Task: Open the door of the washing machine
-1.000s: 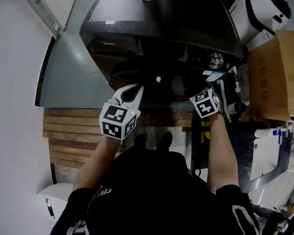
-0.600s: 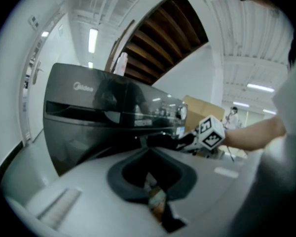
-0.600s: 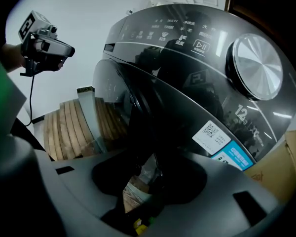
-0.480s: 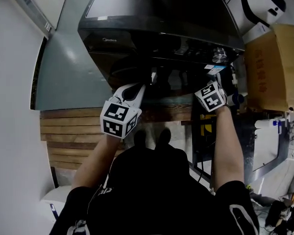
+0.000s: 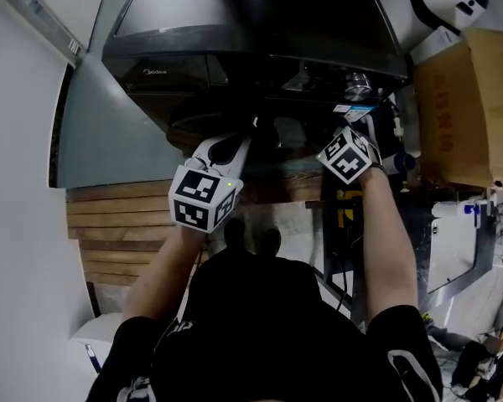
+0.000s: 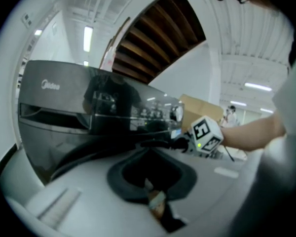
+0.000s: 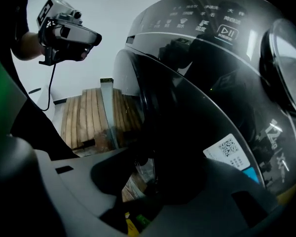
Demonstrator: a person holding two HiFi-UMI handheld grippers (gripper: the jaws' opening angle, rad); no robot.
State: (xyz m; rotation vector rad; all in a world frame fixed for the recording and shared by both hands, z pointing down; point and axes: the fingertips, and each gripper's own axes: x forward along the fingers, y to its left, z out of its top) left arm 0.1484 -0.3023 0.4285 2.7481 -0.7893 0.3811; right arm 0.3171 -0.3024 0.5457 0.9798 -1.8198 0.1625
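A plain white wall (image 5: 25, 182) fills the far left of the head view, with rough wooden slats (image 5: 121, 224) laid in bands below it. Beside them hangs the left gripper (image 5: 235, 146), a white plastic body with a black-and-white marker cube (image 5: 203, 201) on it. Its fingers are pressed fully together with nothing between them, and they point at the front of the washing machine (image 5: 235, 48).

The machine is a dark, glossy box with rounded edges. Its door (image 7: 187, 112) is a large bulging disc of dark glass on the front, low in the head view and mostly lost in shadow there.

The right gripper (image 6: 155, 143) reaches in at the door's edge. Its fingers have just been opening and now stand wide apart. The door's dark rim sits in the gap, but I cannot tell whether it touches either one.

A brown cardboard box (image 5: 469, 107) stands at the far right.

Only the right gripper view shows the door's curve and reflections, the lit symbols on the control panel (image 7: 202, 21), and a white sticker (image 7: 229, 149) with a square code. Only the left gripper view shows the right gripper's black fingers from the side.
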